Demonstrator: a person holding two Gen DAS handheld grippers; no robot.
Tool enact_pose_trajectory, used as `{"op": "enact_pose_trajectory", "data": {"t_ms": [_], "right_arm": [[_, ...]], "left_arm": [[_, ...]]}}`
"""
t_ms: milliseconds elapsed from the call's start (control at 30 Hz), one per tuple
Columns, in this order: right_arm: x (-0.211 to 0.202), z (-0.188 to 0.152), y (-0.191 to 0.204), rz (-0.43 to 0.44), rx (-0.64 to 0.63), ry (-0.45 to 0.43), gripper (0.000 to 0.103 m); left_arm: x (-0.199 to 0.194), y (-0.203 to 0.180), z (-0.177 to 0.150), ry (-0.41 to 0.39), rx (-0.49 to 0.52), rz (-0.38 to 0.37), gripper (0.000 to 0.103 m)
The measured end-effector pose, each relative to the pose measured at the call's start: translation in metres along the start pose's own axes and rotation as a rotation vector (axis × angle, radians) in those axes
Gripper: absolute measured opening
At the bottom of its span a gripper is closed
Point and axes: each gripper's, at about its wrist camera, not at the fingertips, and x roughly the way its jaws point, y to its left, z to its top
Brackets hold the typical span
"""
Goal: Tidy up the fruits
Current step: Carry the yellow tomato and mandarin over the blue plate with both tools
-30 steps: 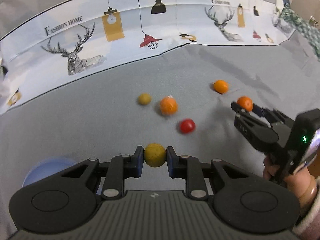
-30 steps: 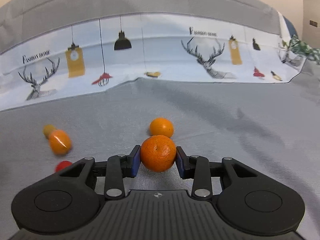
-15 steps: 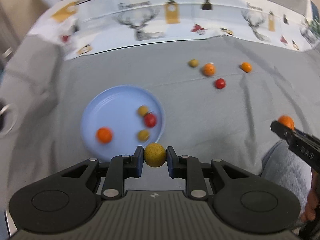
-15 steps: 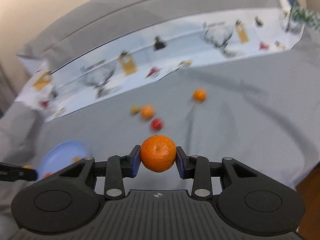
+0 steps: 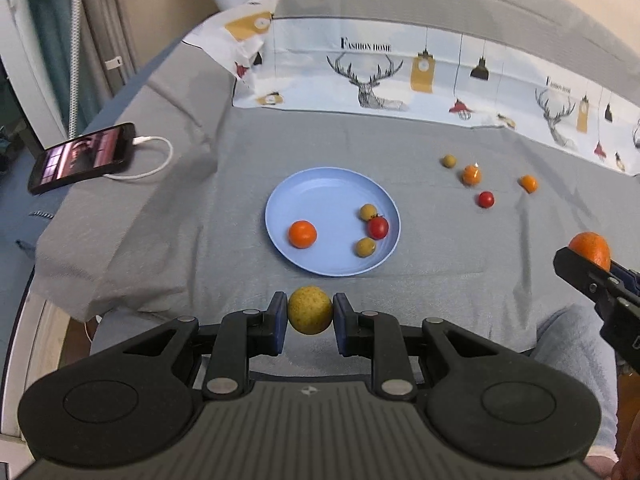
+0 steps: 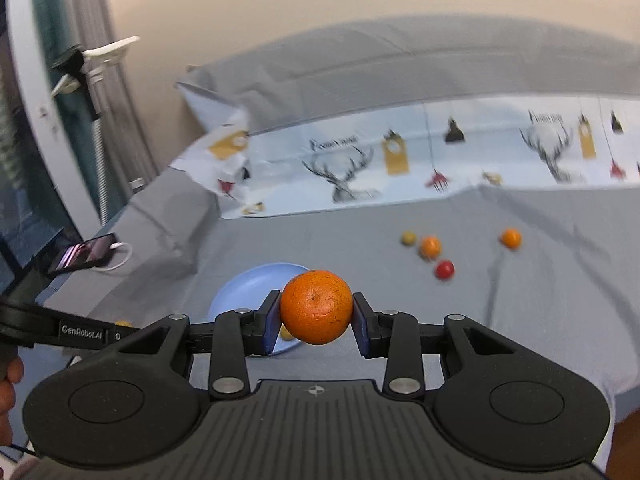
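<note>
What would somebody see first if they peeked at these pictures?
Probably the big orange pinched in the right hand-held gripper, right in the middle of its view. Next comes the yellow fruit squeezed in the left hand-held gripper, just short of the blue plate on the grey cloth, which already holds four small fruits. Four more fruits lie loose farther right.

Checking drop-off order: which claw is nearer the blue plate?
Left. The left claw, shut on the yellow fruit, hangs beside the blue plate; the right claw, gripping the orange, is farther away.
</note>
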Motion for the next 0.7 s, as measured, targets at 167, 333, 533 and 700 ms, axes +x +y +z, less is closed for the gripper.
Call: {"op": "enact_pose_trajectory", "data": {"t_ms": [167,333,533,700], "right_arm": [[-0.014,0.001,0.016,-0.002,-0.037,-0.018,0.038],[-0.028,-0.002,0.026,-0.009,-0.060,-0.042,0.038],[-0.036,-0.005,0.033,-0.012,-0.072,-0.063,0.038],[-0.040,-0.008,0.034,-0.022,-0.075,-0.067,0.038]], "left_arm": [[-0.019,0.007,-0.010,-0.045,-0.012,-0.018,0.026],[-0.031,0.008,-0.016,-0.076,-0.016,-0.031,0.027],[-0.040,0.012,-0.021,-0.097,-0.019,-0.039,0.027],[-0.044,0.016,-0.021,-0.119,-0.028,-0.045,0.027]]}}
